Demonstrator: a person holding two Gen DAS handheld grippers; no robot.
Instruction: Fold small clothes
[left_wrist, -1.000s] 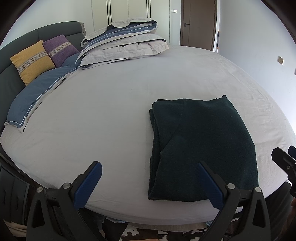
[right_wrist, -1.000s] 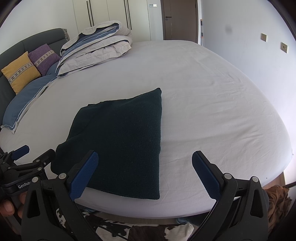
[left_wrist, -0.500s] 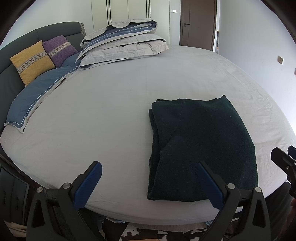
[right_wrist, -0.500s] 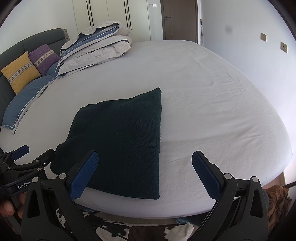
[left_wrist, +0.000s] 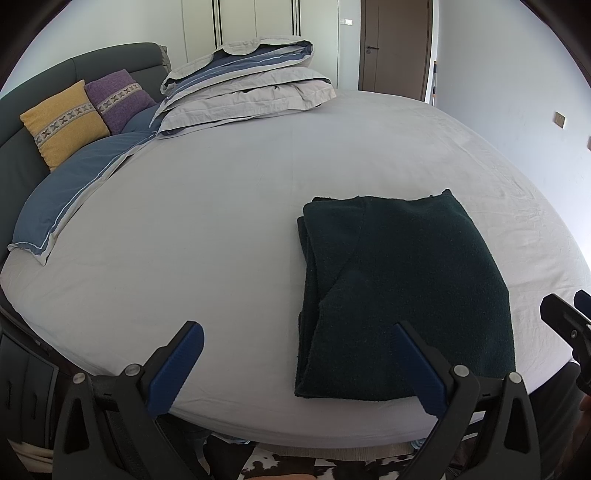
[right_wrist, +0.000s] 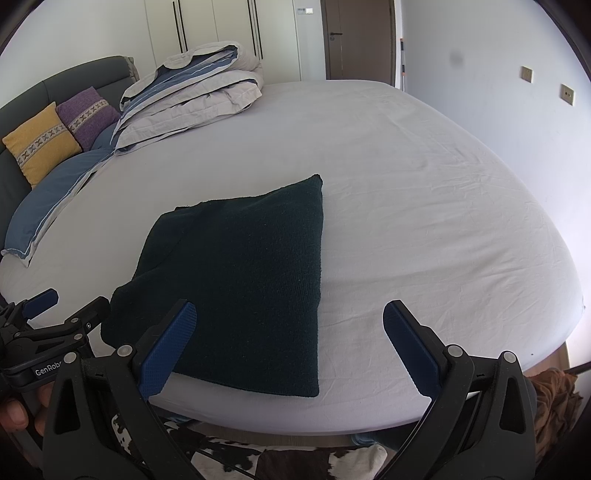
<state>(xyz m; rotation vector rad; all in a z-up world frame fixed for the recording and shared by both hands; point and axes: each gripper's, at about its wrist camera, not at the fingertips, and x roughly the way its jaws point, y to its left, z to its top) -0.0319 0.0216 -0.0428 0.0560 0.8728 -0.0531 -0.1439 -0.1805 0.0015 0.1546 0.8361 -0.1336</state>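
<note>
Here both released grippers, left gripper (left_wrist: 295, 363) and right gripper (right_wrist: 290, 338), hover before the folded sweater (right_wrist: 243, 280).

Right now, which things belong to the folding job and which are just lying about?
Job: sweater, left tool, right tool, bed.
Lying about: duvet, yellow cushion, purple cushion, blue pillow.

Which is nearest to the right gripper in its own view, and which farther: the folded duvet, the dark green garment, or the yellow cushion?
1. Dark green garment, just ahead of the right gripper, left of centre.
2. Yellow cushion, far left by the headboard.
3. Folded duvet, far end; close to the cushion's range.
</note>
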